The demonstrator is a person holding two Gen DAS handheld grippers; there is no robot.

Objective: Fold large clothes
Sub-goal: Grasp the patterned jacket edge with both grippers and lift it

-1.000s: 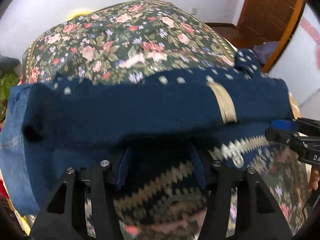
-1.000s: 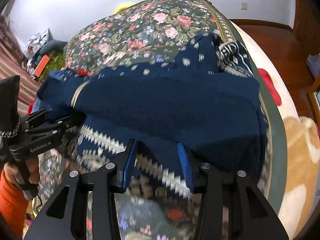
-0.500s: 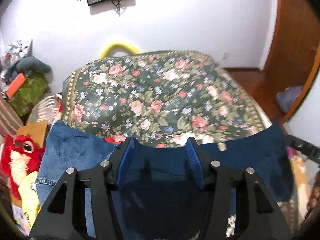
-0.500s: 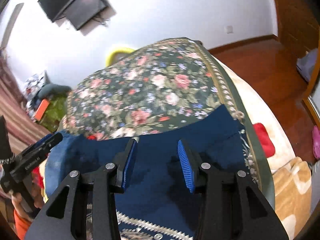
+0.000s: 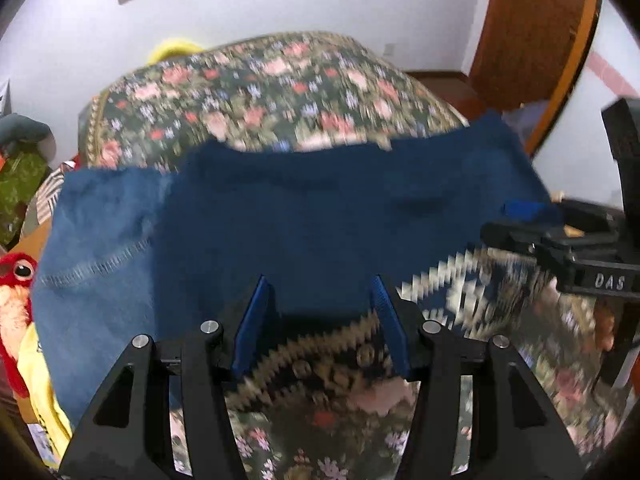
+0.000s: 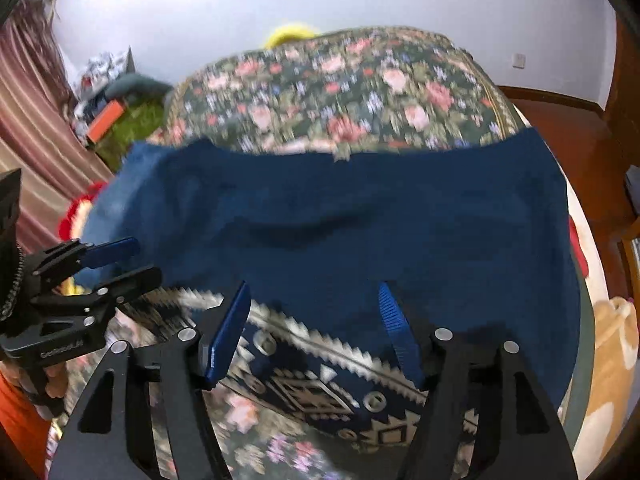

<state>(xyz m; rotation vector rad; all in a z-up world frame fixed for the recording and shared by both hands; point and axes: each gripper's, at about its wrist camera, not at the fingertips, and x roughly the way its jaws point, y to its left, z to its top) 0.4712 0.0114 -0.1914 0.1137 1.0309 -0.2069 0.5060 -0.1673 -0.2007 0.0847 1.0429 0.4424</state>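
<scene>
1. A navy sweater (image 6: 352,220) lies doubled across a bed's floral bedspread (image 6: 340,80) — its plain fold now laid forward over the patterned band (image 6: 320,384), which a second ago was draped near the grippers.
2. The right gripper (image 6: 314,332) is opening its jaws; no cloth sits between the blue pads, the fold's edge lying just beyond them.
3. The left gripper (image 5: 320,320) stands half spread and unchanged, nothing pinched between its pads.
4. A blue denim garment (image 5: 96,248) lies beside the sweater, partly under its left edge.
5. Judged from this, one fold is complete — both grippers have let go, and a further fold or smoothing likely follows.
</scene>
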